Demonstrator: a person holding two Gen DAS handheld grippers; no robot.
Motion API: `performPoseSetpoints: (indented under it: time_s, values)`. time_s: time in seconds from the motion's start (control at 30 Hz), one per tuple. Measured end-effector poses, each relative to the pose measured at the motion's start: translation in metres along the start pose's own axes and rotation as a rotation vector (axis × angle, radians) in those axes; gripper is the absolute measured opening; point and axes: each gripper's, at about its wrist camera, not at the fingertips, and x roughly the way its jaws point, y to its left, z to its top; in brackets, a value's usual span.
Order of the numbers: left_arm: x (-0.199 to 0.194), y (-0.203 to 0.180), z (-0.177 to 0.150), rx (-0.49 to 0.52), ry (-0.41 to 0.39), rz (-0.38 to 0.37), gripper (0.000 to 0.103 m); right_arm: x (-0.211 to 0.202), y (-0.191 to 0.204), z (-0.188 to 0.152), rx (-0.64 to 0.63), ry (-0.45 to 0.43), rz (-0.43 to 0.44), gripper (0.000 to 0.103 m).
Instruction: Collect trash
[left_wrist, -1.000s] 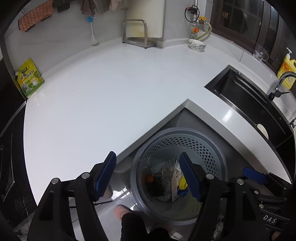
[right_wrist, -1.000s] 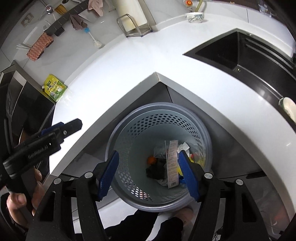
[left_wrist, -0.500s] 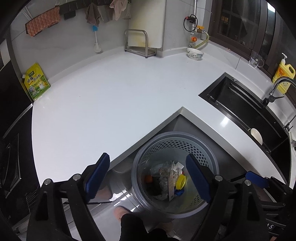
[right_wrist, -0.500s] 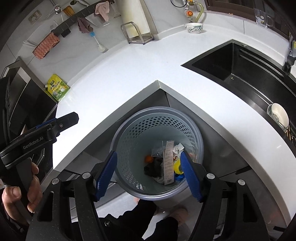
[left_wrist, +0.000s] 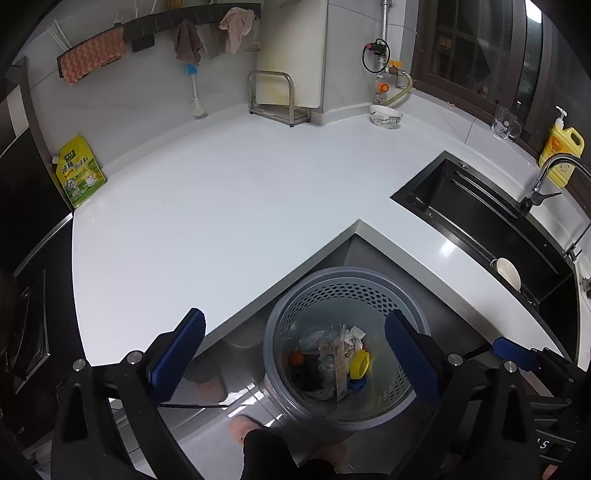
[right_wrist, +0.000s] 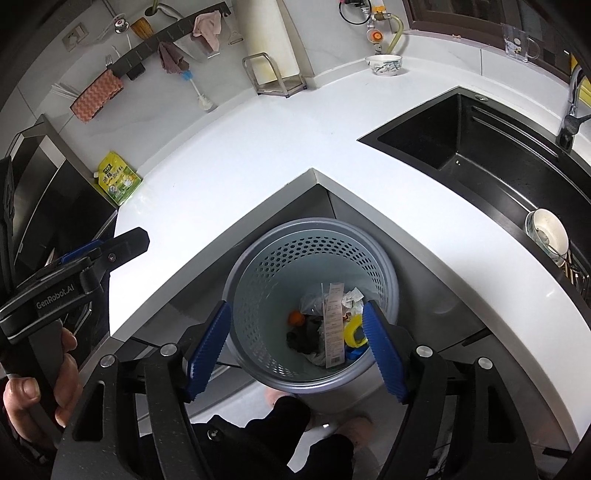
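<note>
While both the left gripper (left_wrist: 293, 354) and right gripper (right_wrist: 297, 349) have just been opening, empty, the bin (right_wrist: 258, 280) below the worktop's (left_wrist: 221, 206) inner corner holds jumbled, half-hidden trash (right_wrist: 325, 325).

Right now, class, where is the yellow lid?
In both wrist views the yellow lid lies inside the grey perforated bin, on the right of the trash heap, beside the long receipt and opposite the small orange ball.

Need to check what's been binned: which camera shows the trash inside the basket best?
Right wrist: it looks almost straight down into the basket, so the trash shows plainly. Left wrist sees the same pile at a slant, smaller.
</note>
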Motion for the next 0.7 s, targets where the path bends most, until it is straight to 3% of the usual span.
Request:
performPoseSetpoints:
  time_s: [0.7]
  values:
    - [-0.0051, -0.0039, -0.0004, 0.016, -0.001, 0.021, 0.097, 0.0025, 0.0007, -0.0017, 0.001, 0.008, -0.001, 0.071]
